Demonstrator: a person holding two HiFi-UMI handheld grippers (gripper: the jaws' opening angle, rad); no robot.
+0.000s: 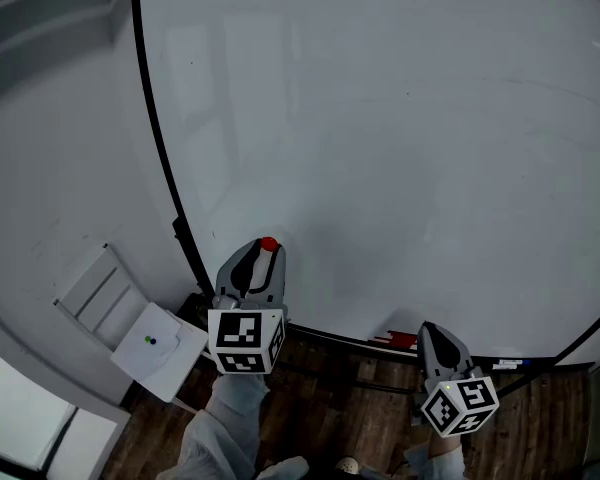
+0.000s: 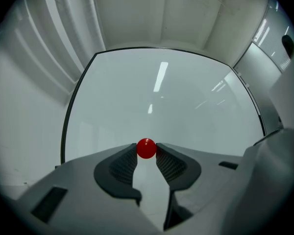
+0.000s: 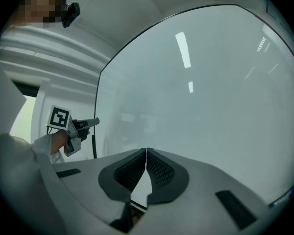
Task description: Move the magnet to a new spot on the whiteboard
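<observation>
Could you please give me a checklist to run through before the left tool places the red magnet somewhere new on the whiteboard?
1. The small red round magnet is pinched between the pads of the left tool: ok.
2. The magnet is clear of the large white whiteboard surface: cannot tell.
3. There is bare board ahead for a new spot: ok.
4. The right tool is shut and empty: ok.
5. The right tool is well apart from the left tool: ok.

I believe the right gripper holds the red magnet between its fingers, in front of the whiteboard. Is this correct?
No, the left gripper holds the red magnet between its fingers, in front of the whiteboard; the left gripper view shows it. The right gripper is shut, empty.
</observation>
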